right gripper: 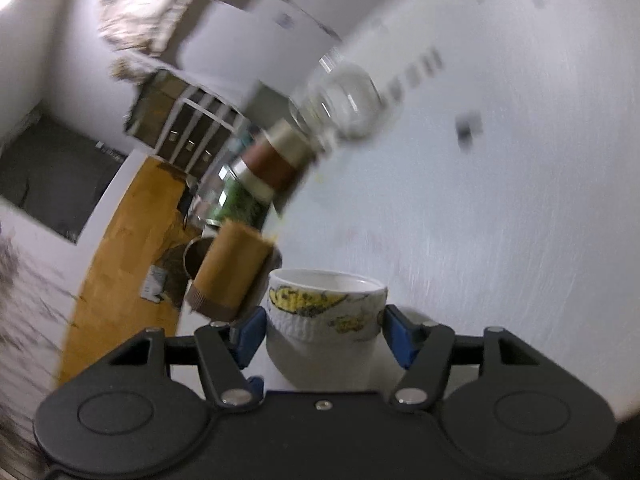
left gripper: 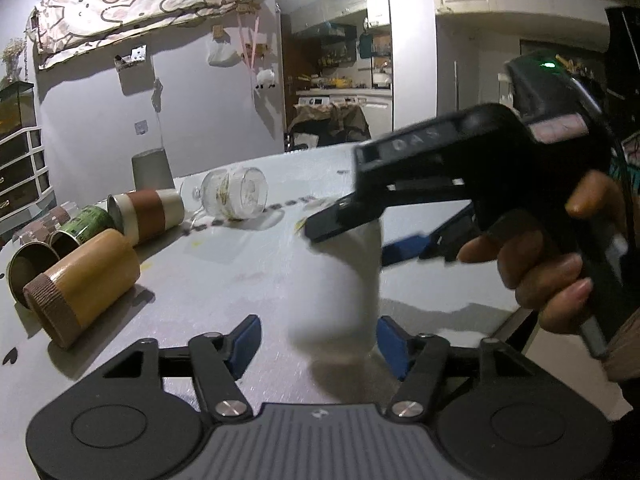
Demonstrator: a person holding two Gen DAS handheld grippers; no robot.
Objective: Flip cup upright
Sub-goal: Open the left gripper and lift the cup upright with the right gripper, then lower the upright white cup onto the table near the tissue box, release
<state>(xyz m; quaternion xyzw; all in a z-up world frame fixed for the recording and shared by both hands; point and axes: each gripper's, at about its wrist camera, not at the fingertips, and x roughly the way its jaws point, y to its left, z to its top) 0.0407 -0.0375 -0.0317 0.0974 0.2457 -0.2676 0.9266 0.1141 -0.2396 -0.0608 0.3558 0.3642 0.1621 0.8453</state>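
The right tongs (right gripper: pixel 324 330) clamp a white cup (right gripper: pixel 326 316) with yellow drawings, their blue pads against its sides. The left tongs (left gripper: pixel 318 346) stand wide open around its blurred base, one pad just beside it. The cup is near the desk's (left gripper: pixel 224 276) front edge. Toward the left edge lie a wooden cup (left gripper: pixel 86 280), a brown-banded cup (left gripper: pixel 148 212) and a glass jar (left gripper: pixel 236 196). Behind are a grey wall (left gripper: pixel 208 112) and kitchen doorway (left gripper: pixel 340 92). No writing is legible.
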